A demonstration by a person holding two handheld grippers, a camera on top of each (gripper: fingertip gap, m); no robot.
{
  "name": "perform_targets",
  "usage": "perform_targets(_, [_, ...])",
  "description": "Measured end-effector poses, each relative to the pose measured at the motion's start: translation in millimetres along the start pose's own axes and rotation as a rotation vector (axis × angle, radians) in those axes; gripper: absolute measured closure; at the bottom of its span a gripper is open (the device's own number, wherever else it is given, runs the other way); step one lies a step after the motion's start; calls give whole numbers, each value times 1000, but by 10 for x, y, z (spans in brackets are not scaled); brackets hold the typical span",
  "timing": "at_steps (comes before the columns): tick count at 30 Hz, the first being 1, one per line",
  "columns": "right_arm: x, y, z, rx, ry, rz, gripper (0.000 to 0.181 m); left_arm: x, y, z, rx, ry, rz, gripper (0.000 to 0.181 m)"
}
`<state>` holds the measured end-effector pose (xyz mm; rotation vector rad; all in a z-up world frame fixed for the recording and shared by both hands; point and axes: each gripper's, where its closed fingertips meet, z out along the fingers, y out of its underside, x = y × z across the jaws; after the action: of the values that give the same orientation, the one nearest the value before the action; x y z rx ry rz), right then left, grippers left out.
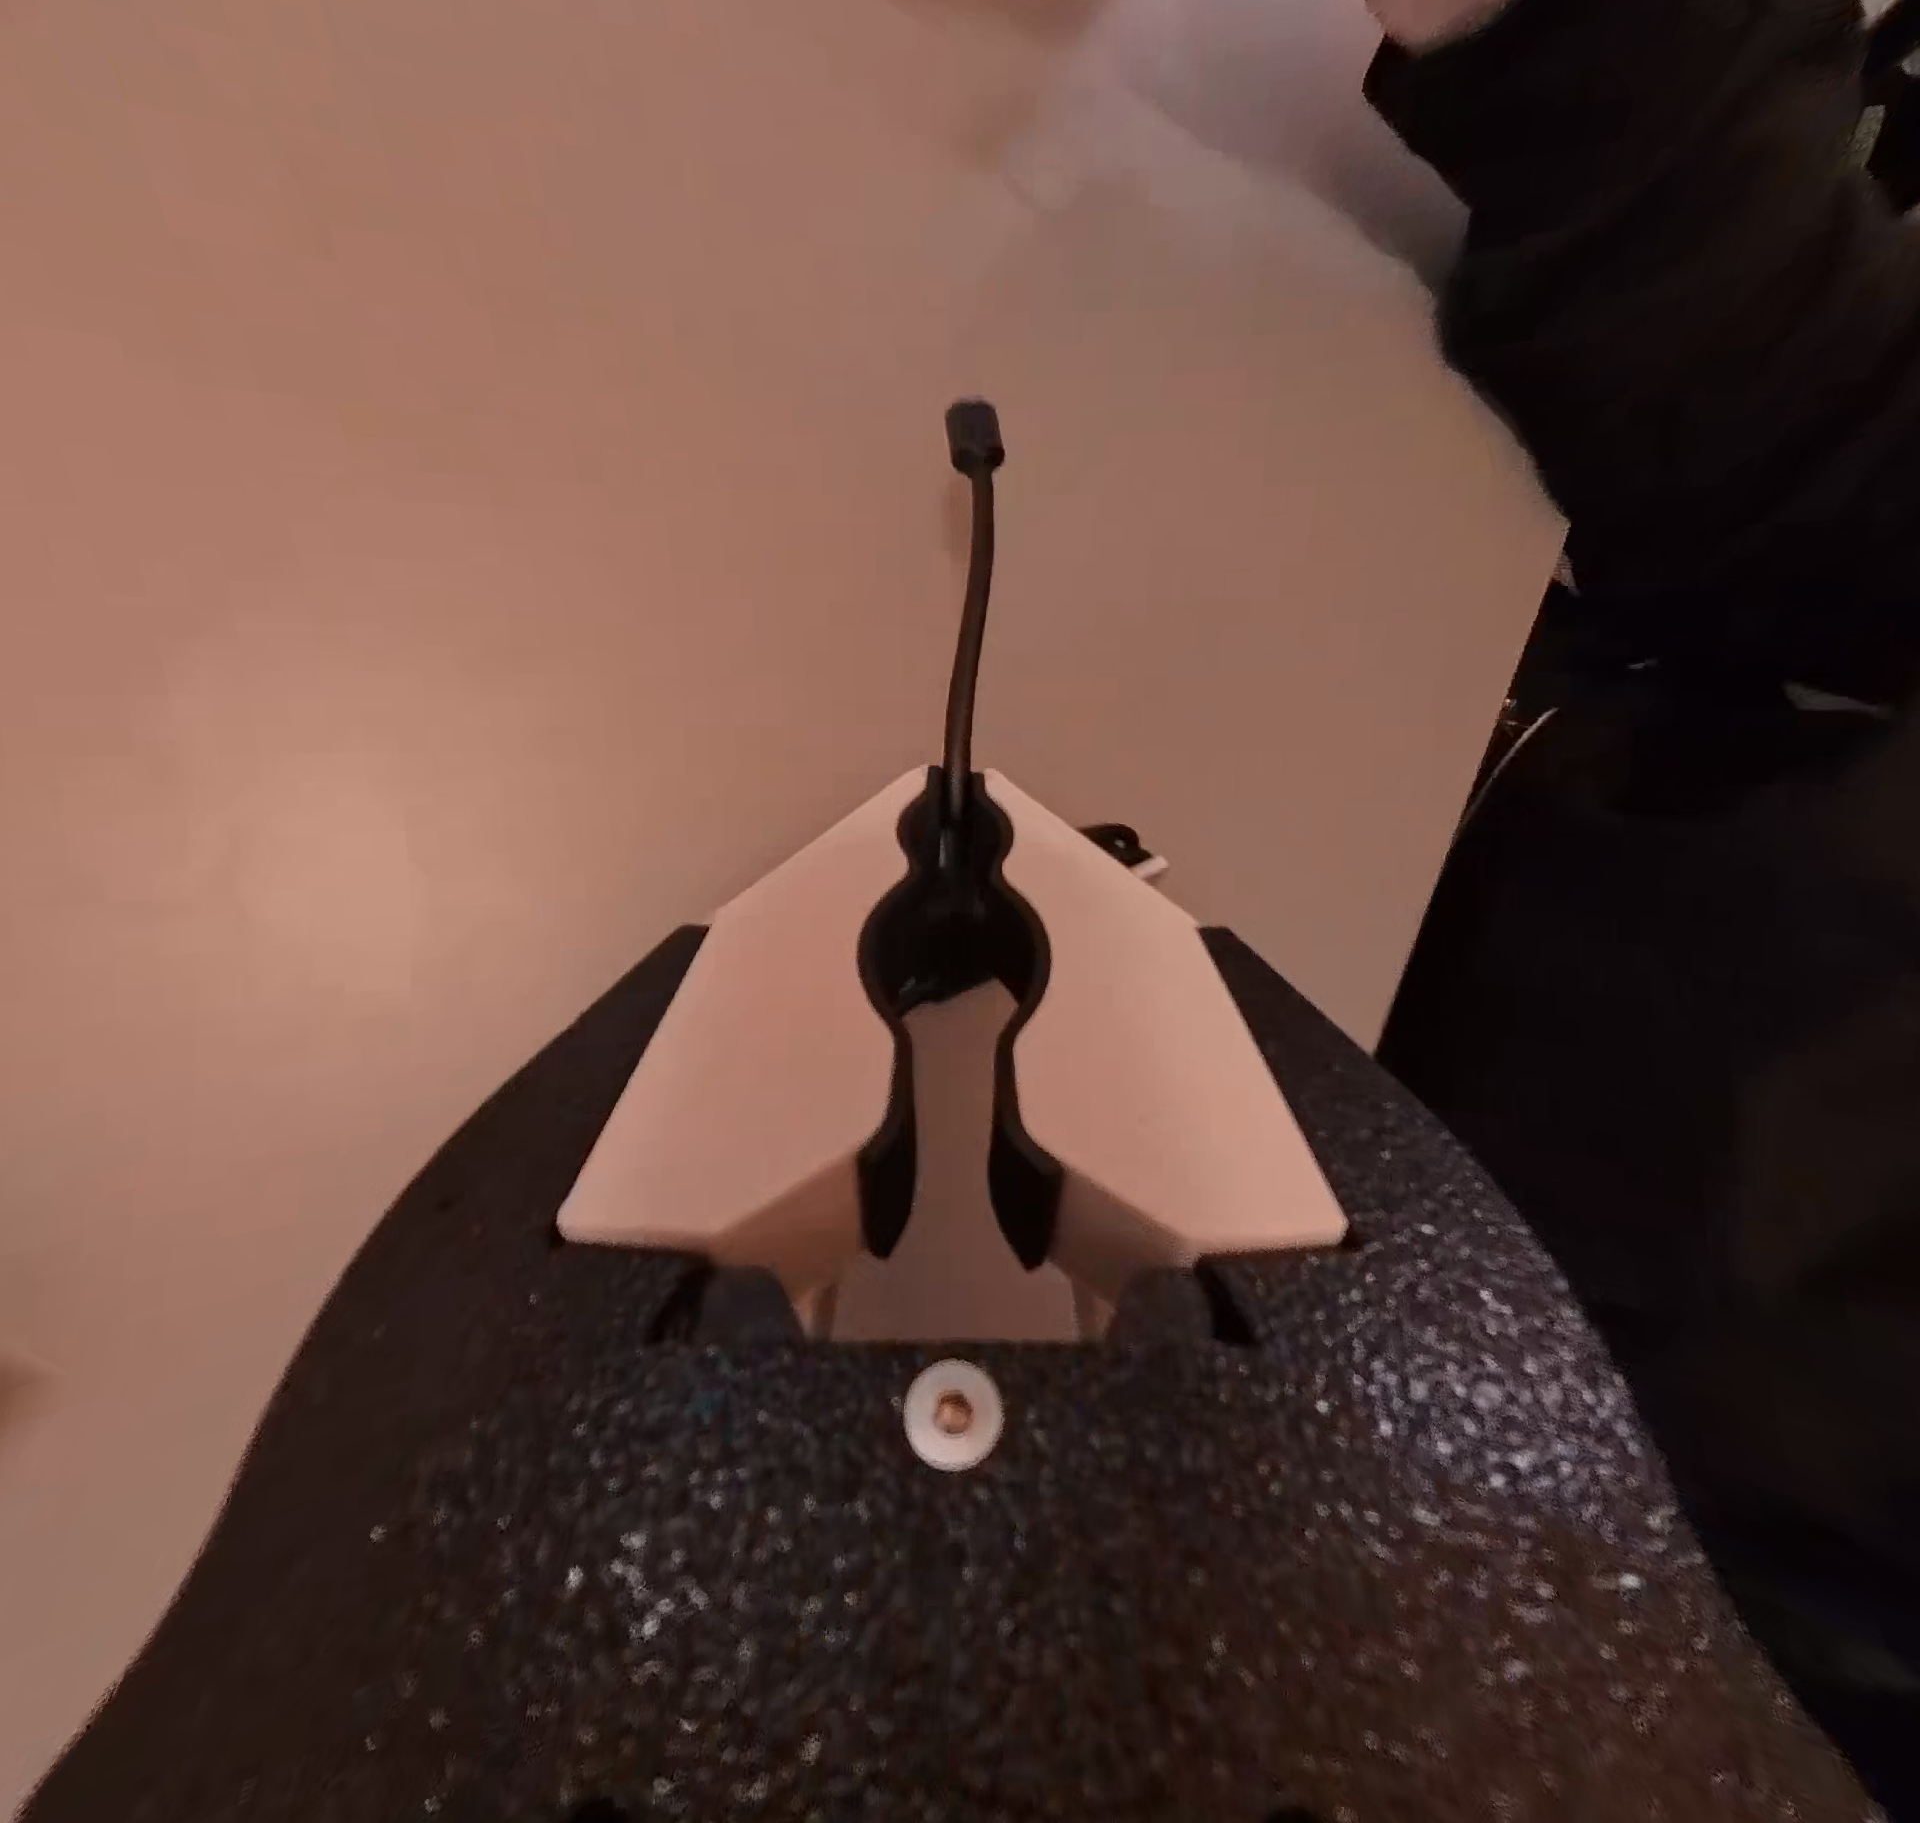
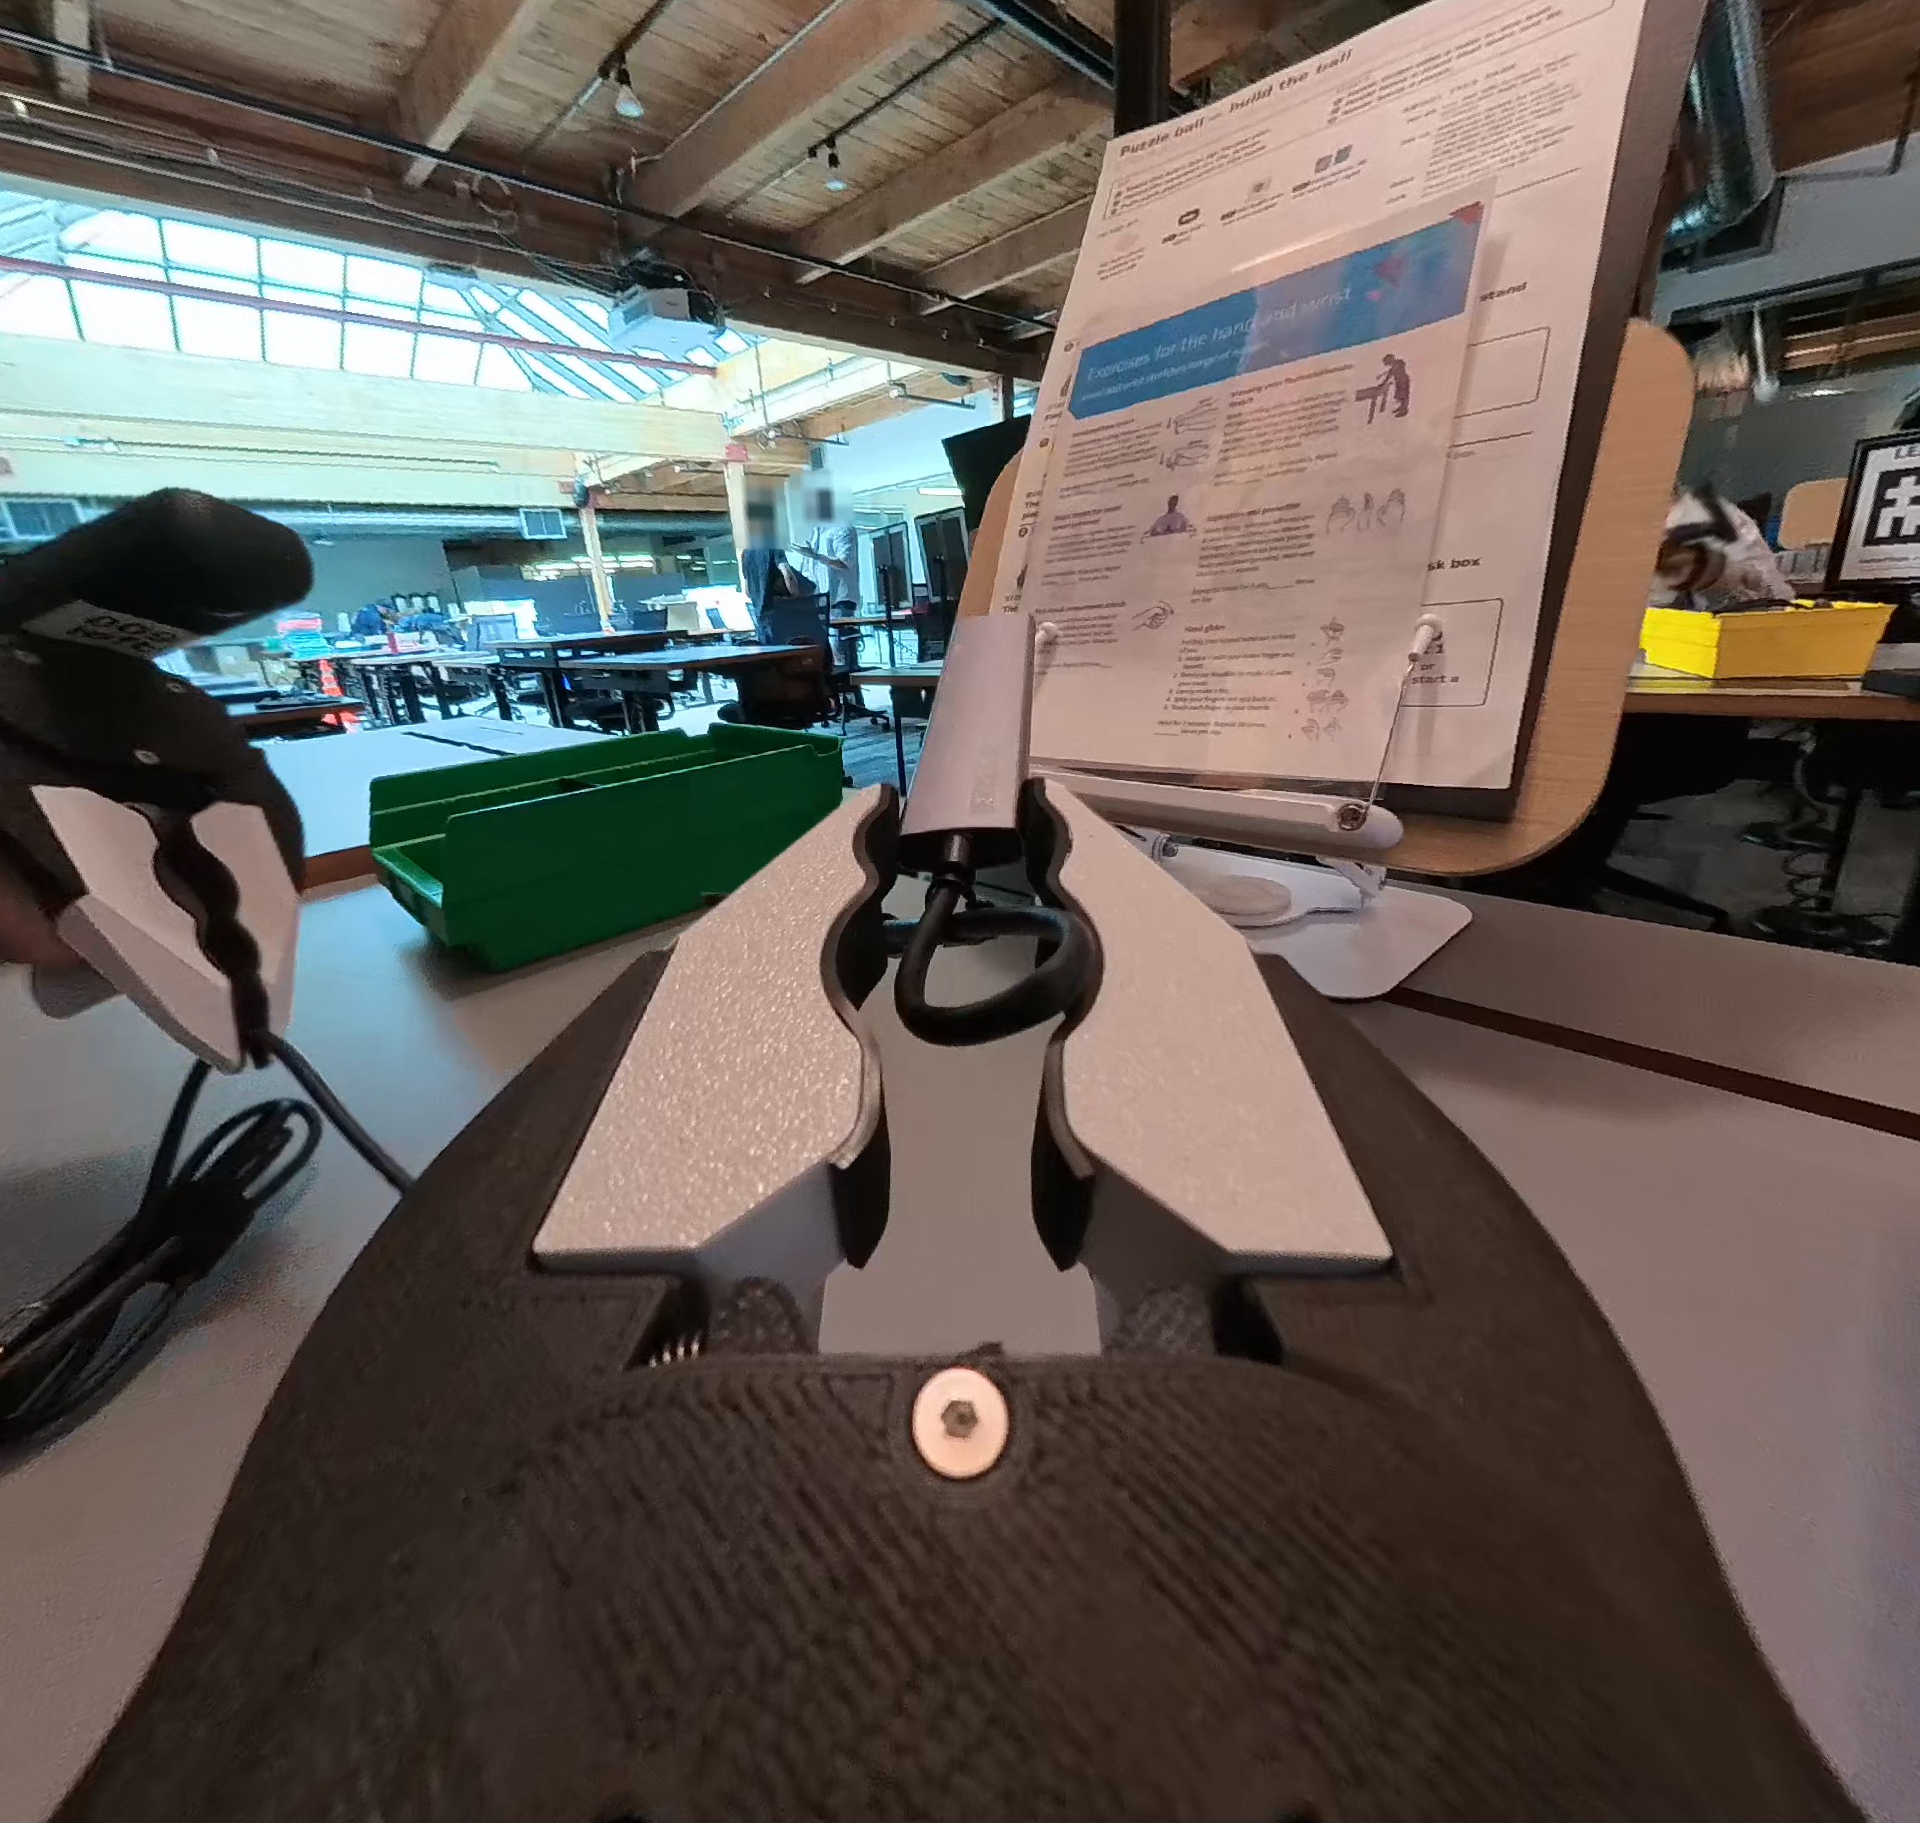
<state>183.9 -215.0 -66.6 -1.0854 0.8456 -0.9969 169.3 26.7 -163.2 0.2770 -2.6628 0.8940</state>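
Left tool clenched a thin black cable, plug end poking out above the table; right tool gripped a grey adapter, upright by the document stand.

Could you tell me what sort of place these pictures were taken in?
Probably an open workshop or lab in a converted industrial hall: exposed timber ceiling beams, rows of work tables, and parts bins on the tabletop.
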Motion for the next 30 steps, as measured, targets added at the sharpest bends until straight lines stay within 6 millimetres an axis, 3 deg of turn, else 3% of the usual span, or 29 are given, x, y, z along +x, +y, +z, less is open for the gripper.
perform_targets(4, [-50,57,33,-17,-9,6,158,-51,8,186,-9,26,56,177])
perform_targets(7, [-69,91,53,-30,-16,-2,158,-128,65,275,-94,6,133,144])
perform_targets(11, [-61,111,55,-38,-19,3,158,-35,-186,330,-104,18,315,136])
perform_targets(14, [-45,126,51,-42,-16,3,158,62,-282,498,-192,77,385,138])
perform_targets(17, [-44,150,54,-48,-15,-1,158,93,-228,700,-334,179,319,138])
perform_targets(22, [-54,199,70,-70,-8,-32,158,84,-282,985,-381,228,182,138])
perform_targets(28, [-15,221,74,-86,19,-68,159,224,-316,1066,-356,251,69,158])
perform_targets(30, [-14,211,72,-78,16,-59,158,270,-289,1074,-369,254,25,158])
